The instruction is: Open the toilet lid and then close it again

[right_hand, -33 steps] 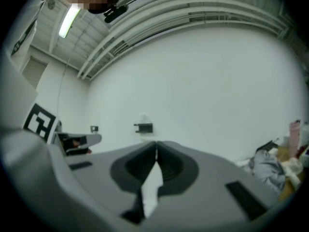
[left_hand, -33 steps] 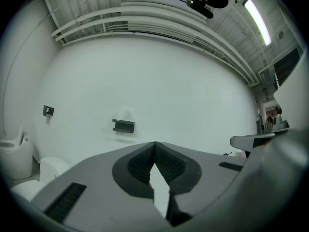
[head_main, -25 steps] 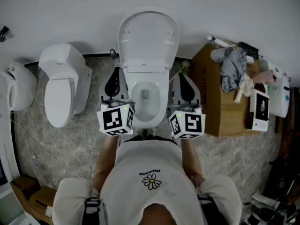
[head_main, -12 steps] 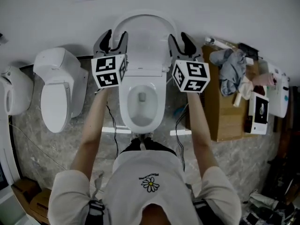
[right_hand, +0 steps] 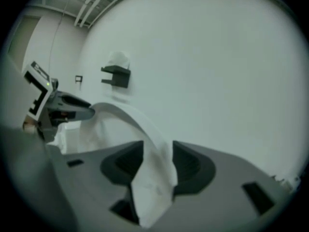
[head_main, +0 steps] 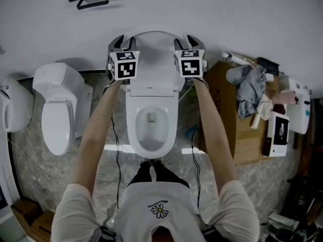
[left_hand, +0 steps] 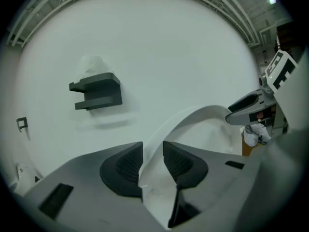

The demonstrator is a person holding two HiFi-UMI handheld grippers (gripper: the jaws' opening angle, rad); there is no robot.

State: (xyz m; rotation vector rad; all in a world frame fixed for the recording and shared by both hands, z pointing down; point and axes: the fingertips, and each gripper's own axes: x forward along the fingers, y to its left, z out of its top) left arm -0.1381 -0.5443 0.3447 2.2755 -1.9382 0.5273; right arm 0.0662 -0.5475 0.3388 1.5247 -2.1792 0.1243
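Toilet lid stands raised against the white wall at upper centre of the head view, with a person's two tools at its sides. Left tongs are closing on the lid's left rim, pads against both its faces. Right tongs, jaws opening wide, straddle the right rim without clamping it. The uncovered bowl sits below at frame centre, and a second toilet stands at left.
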